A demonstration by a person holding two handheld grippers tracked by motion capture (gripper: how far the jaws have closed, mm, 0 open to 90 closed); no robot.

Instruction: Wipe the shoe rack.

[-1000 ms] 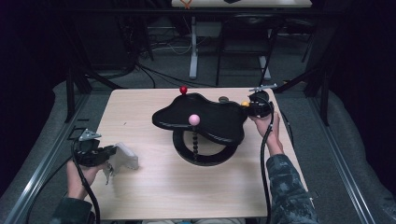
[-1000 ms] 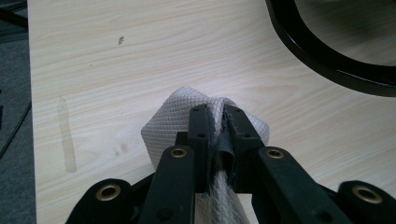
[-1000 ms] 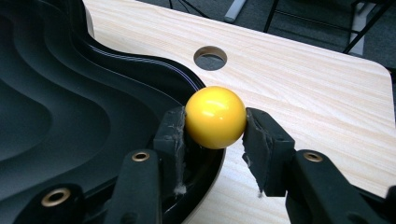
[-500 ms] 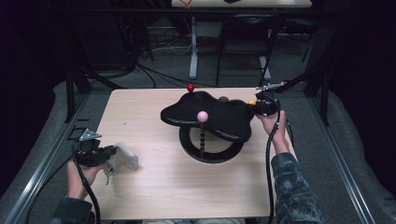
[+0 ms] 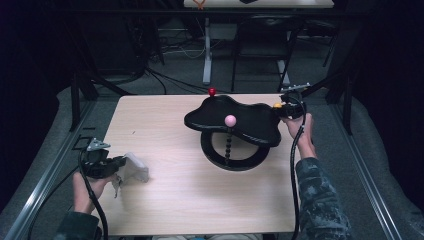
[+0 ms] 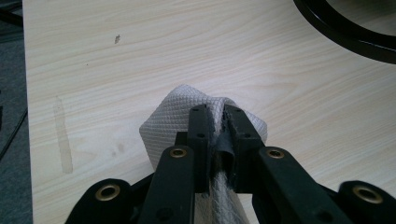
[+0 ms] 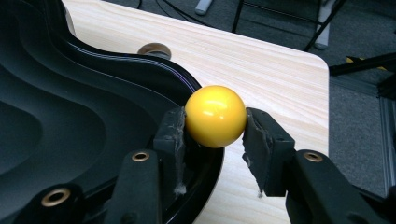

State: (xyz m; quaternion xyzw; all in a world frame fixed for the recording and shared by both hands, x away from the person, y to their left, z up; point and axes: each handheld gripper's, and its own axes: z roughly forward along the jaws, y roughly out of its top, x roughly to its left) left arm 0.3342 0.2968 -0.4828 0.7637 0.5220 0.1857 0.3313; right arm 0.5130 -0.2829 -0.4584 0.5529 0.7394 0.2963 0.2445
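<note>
With the right hand-held gripper (image 7: 215, 128) clamped on the yellow ball (image 7: 215, 122) at the black tray's (image 7: 70, 126) rim, over the bench's (image 5: 165, 135) right side, its round surface could squirt free, while the left hand-held gripper (image 6: 218, 122) pinches the white cloth (image 6: 173, 121).

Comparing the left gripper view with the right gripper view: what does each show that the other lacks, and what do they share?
Left gripper view: the left hand-held gripper pinching a white cloth, with a black ring at the top right. Right gripper view: the right hand-held gripper around a yellow ball at the rim of a wavy black tray. Both: the pale wooden table.
</note>
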